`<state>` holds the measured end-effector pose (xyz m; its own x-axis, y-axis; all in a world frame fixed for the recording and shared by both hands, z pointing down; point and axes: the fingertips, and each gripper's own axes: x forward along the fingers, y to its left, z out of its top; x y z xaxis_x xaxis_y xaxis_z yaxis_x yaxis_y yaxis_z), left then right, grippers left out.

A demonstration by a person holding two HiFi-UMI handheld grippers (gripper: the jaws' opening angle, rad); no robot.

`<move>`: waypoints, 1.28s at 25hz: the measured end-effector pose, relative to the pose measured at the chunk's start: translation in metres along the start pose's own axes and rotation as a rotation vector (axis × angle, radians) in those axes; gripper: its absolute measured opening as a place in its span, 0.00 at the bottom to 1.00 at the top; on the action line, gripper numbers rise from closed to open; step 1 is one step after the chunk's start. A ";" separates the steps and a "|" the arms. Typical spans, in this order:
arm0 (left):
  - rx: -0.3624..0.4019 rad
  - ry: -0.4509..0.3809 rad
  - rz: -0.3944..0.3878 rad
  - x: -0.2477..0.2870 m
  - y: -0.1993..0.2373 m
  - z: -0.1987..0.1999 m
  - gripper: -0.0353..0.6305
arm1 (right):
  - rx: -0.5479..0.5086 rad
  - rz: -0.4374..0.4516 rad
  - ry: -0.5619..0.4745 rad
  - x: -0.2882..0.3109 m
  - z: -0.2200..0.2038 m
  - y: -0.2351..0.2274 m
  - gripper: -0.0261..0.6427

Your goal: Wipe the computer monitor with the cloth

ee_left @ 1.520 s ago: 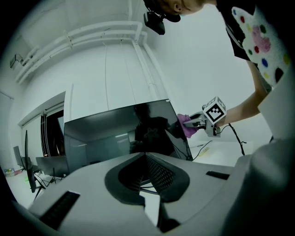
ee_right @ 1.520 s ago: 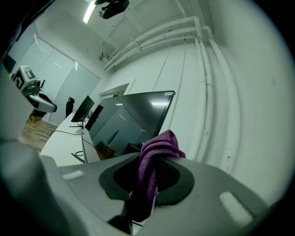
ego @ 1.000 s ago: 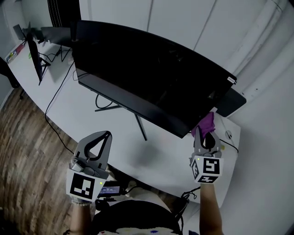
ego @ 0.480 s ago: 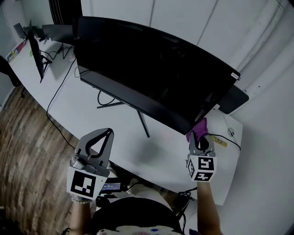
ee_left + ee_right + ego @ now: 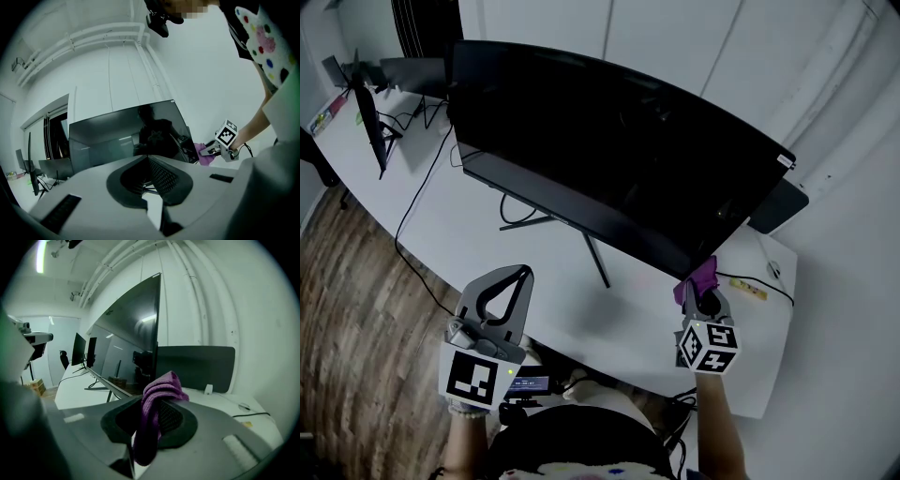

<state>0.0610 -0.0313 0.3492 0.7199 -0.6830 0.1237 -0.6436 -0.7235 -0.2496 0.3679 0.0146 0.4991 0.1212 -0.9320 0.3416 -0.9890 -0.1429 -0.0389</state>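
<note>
Your right gripper (image 5: 704,292) is pinching the purple cloth (image 5: 697,277), with a fold bunched up above the closed jaws; over the last second it has slid down and to your left along the bottom edge of the monitor (image 5: 609,150), away from the screen's right end; the cloth now sits at that lower edge, towards the right end of the tabletop (image 5: 478,234); whether it presses on the glass or only brushes the frame can't be told from these views; your left gripper (image 5: 514,278) has not budged, its jaws pressed together on nothing, hanging at the near edge of the tabletop; I read this as one stroke along the bottom strip; judging by that, the wiping is at an early stage, and the next pass calls for carrying the cloth higher and laying it flatter against the dark panel.
</note>
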 end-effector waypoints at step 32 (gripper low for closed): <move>-0.016 0.000 -0.067 0.036 0.062 -0.019 0.06 | 0.497 -0.042 0.102 0.049 -0.049 0.048 0.16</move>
<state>0.0415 -0.1026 0.3560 0.7617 -0.6327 0.1398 -0.5978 -0.7694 -0.2250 0.3222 -0.0214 0.5598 0.1267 -0.8883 0.4414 -0.8204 -0.3440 -0.4567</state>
